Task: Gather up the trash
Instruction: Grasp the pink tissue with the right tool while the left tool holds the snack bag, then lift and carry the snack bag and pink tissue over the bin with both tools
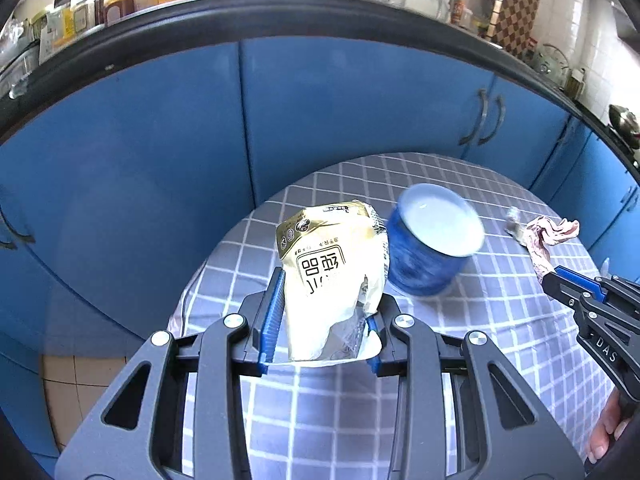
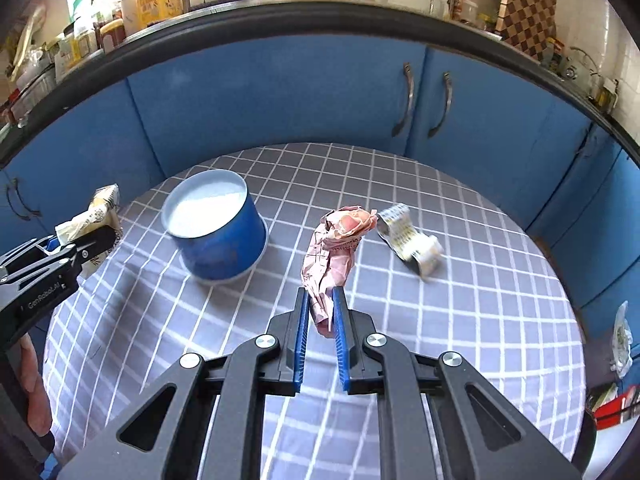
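Observation:
My left gripper [image 1: 326,304] is shut on a gold and cream snack bag [image 1: 332,276] and holds it above the table, just left of a blue paper tub [image 1: 434,250] with a white inside. The bag also shows at the left of the right wrist view [image 2: 94,214], as does the tub [image 2: 218,226]. My right gripper [image 2: 322,300] is shut on a crumpled pink wrapper [image 2: 336,252], which also shows in the left wrist view [image 1: 546,236]. A silver foil wrapper [image 2: 412,240] lies on the table just right of the pink one.
The round table [image 2: 460,344] has a grey checked cloth. Blue cabinet doors [image 1: 320,112] curve behind it under a cluttered black-edged counter [image 2: 280,20]. A plastic packet [image 2: 622,336] and a red item [image 2: 616,406] sit past the table's right edge.

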`<state>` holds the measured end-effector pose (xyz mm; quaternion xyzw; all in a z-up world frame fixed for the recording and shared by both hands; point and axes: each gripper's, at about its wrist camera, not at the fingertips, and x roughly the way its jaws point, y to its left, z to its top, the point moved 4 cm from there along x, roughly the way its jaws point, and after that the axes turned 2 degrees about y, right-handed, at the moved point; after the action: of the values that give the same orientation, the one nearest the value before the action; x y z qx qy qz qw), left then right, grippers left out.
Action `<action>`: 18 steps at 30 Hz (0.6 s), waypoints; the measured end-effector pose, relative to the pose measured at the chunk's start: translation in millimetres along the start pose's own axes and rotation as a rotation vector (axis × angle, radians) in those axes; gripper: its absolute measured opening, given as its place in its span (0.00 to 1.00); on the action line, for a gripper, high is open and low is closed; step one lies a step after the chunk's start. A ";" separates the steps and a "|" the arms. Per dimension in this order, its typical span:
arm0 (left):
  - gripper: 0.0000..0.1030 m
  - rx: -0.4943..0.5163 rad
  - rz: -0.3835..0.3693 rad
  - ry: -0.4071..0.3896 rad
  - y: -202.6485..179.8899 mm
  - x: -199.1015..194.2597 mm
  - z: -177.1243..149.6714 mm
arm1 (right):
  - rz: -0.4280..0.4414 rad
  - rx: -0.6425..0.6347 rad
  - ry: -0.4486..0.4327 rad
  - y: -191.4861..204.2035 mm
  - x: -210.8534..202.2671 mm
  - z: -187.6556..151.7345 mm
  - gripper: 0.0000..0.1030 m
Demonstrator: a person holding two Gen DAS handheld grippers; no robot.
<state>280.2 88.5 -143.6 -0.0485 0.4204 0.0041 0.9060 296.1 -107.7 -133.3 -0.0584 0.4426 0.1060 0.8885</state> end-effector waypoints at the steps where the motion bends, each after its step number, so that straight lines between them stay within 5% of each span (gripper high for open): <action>1: 0.34 0.004 -0.005 -0.005 -3.7 -6.8 -2.3 | -0.004 0.001 -0.005 -1.1 -8.8 -4.0 0.12; 18: 0.34 0.157 -0.107 -0.109 -108.7 -106.7 -29.6 | -0.099 0.034 -0.121 -48.3 -138.6 -64.0 0.12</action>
<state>194.0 -18.9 -72.1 0.0005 0.3662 -0.0745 0.9275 176.9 -186.2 -60.5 -0.0585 0.3865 0.0575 0.9186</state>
